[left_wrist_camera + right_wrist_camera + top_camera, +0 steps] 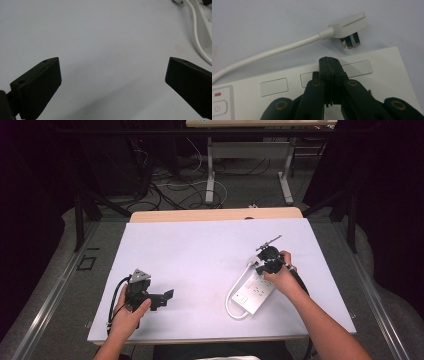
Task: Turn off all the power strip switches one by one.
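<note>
Figure: a power strip [252, 292] lay on the white counter [200, 250], toward its near right corner, set at an angle to the front edge. Its white cable [231, 302] looped out past the end nearest the person and ran back along the strip's left side to the plug [348, 27]. The plug rested on the counter just beside the far end of the strip, pins bare and in no socket. In the right claw view the strip showed a row of blank socket covers and, at its near end, a power button [217, 108] with a small red mark above it.

The right claw [329, 62] was closed, jaws pressed flat together with nothing between them, and its tip sat over the top face of the strip at a middle socket cover; whether it touched the surface could not be told. The left claw [167, 296] was open, jaws wide apart and empty, resting low near the front left part of the counter, well apart from the strip.

Judged from this layout, the work was at an early stage: the right claw had reached the strip, but neither strip nor plug was gripped. Any lifting, plugging or switching remained to be done, and the left claw had no share in it yet.
</note>
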The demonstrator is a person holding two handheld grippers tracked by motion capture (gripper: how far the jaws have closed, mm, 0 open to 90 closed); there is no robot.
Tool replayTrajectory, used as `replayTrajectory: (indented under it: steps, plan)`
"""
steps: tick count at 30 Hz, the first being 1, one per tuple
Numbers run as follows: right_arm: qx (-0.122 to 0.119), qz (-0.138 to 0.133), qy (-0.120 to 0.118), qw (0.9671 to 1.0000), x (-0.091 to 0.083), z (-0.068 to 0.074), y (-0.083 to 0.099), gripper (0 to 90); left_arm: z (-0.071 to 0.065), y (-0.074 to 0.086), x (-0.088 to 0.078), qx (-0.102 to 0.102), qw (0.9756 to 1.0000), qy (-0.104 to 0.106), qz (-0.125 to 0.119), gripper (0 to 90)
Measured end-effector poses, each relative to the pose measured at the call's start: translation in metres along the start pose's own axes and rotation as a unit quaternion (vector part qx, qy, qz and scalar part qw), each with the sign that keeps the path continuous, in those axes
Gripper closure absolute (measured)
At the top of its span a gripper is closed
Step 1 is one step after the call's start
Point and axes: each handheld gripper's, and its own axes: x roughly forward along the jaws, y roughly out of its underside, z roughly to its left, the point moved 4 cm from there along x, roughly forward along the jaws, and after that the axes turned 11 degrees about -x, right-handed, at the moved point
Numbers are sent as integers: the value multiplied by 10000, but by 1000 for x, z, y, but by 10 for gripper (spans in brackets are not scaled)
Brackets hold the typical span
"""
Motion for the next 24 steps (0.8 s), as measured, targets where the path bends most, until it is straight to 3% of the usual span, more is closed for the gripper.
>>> replayTrajectory:
  steps: [1, 8, 12, 24]
  plan:
    - [21, -104, 16, 9999, 1, 1, 0, 900, 0, 0, 0, 4, 10000, -2, -4, 5]
    - [184, -161, -52, 9997, 1, 0, 1, 900, 0, 0, 0, 3, 10000, -3, 2, 4]
    - [74, -178, -60, 9998, 1, 0, 2, 900, 1, 0, 0, 34, 10000, -5, 8, 4]
    - [116, -177, -160, 9996, 0, -1, 1, 900, 1, 0, -1, 32, 10000, -14, 14, 4]
